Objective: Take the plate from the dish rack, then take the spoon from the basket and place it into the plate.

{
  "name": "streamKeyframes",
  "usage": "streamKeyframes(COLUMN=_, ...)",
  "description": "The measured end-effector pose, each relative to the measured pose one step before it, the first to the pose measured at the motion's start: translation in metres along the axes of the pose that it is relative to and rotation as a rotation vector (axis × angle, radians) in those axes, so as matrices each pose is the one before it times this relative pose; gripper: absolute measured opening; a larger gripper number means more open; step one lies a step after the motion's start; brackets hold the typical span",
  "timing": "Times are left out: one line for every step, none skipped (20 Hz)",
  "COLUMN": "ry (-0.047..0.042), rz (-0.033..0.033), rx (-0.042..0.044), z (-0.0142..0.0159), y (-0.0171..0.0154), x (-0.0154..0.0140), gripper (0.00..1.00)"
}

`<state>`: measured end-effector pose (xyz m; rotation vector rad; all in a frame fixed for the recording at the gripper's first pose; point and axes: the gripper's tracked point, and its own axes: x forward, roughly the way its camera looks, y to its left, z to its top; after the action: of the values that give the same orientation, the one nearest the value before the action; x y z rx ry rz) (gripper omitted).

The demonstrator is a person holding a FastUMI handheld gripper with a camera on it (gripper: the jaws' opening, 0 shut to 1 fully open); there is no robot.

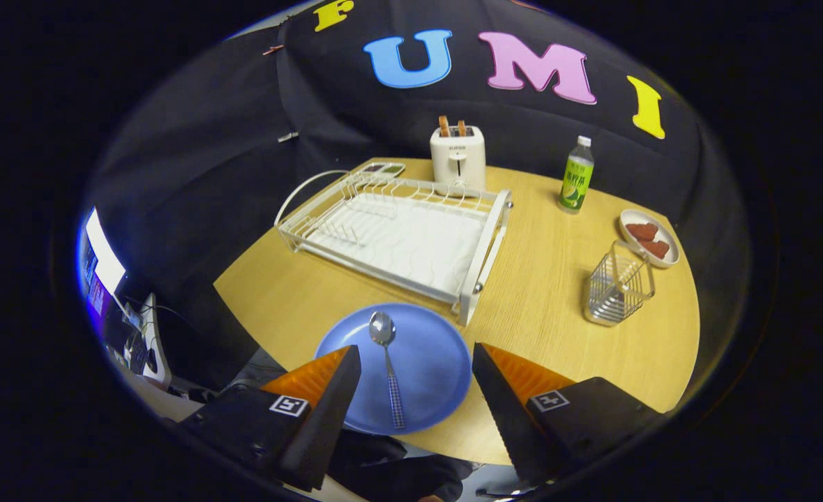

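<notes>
One blue plate point(411, 362) lies at the near edge of the round wooden table point(558, 279), and one spoon point(386, 362) rests in it — bowl toward the far side, checked handle toward the near rim. One white dish rack point(397, 233) stands just beyond the plate, its rails and drain mat bare. One wire basket point(617, 284) sits to the right, well apart from the plate, with nothing visible inside. Beyond it, one small oval dish point(650, 237) holds two reddish pieces. One toaster point(457, 157) with two slices standing in its slots is behind the rack, one green-labelled bottle point(576, 176) to its right, and one small tray point(383, 168) at the rack's far left corner.

The gripper point(416, 362) hangs above the near table edge, looking down and forward — its two fingers point(328, 390) are spread wide, one on each side of the plate, holding nothing. The spoon lies between them, untouched.
</notes>
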<state>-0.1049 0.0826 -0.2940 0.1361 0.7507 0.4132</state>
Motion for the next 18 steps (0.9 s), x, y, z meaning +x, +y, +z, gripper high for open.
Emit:
streamKeyframes(ry=-0.04388, rz=-0.01650, rx=-0.01082, z=0.01923, y=-0.00341, x=-0.00766, gripper=0.99)
streamKeyframes(ry=-0.04250, rz=-0.01701, rx=-0.01573, z=0.01827, y=-0.00377, x=-0.00682, gripper=0.99)
streamKeyframes(ry=-0.03942, rz=-0.01691, rx=-0.01975, z=0.01766, y=-0.00513, x=-0.00721, gripper=0.99)
streamKeyframes(ry=-0.03661, rz=-0.01508, rx=-0.02114, z=0.01732, y=-0.00458, x=-0.00567, gripper=0.99)
streamKeyframes(ry=-0.03173, rz=-0.01353, rx=-0.01858, z=0.01589, y=-0.00498, x=-0.00608, gripper=0.99)
streamKeyframes(ry=-0.03006, rz=-0.01041, rx=-0.01451, z=0.01456, y=-0.00350, x=-0.00450, gripper=0.99)
streamKeyframes(ry=-0.02851, rz=-0.00793, rx=-0.01198, z=0.01327, y=-0.00370, x=-0.00313, gripper=0.99)
streamKeyframes(ry=-0.02499, rz=-0.00901, rx=-0.00774, z=0.01269, y=-0.00367, x=-0.00387, gripper=0.99)
streamKeyframes(ry=-0.02261, rz=-0.00939, rx=-0.00319, z=0.01079, y=-0.00266, x=-0.00083, gripper=0.99)
streamKeyframes(ry=-0.02411, rz=-0.01073, rx=0.00143, z=0.01137, y=-0.00282, x=-0.00316, gripper=0.99)
streamKeyframes(ry=-0.02673, rz=-0.00861, rx=0.00476, z=0.01288, y=-0.00176, x=-0.00465, gripper=0.99)
streamKeyframes(ry=-0.02339, rz=-0.01010, rx=0.00524, z=0.00888, y=-0.00278, x=-0.00263, gripper=0.99)
streamKeyframes(ry=-0.02033, rz=-0.00848, rx=0.00338, z=0.00719, y=-0.00150, x=-0.00264, gripper=0.99)
streamKeyframes(ry=-0.01808, rz=-0.01159, rx=0.00169, z=0.00789, y=-0.00337, x=-0.00195, gripper=0.99)
streamKeyframes(ry=-0.01447, rz=-0.01302, rx=0.00148, z=0.00650, y=-0.00393, x=-0.00133, gripper=0.99)
streamKeyframes(ry=-0.01594, rz=-0.01439, rx=0.00155, z=0.00681, y=-0.00427, x=-0.00160, gripper=0.99)
streamKeyframes(ry=-0.01935, rz=-0.01495, rx=0.00211, z=0.00811, y=-0.00381, x=-0.00022, gripper=0.99)
streamKeyframes(ry=-0.01617, rz=-0.00963, rx=0.00132, z=0.00654, y=-0.00330, x=-0.00120, gripper=0.99)
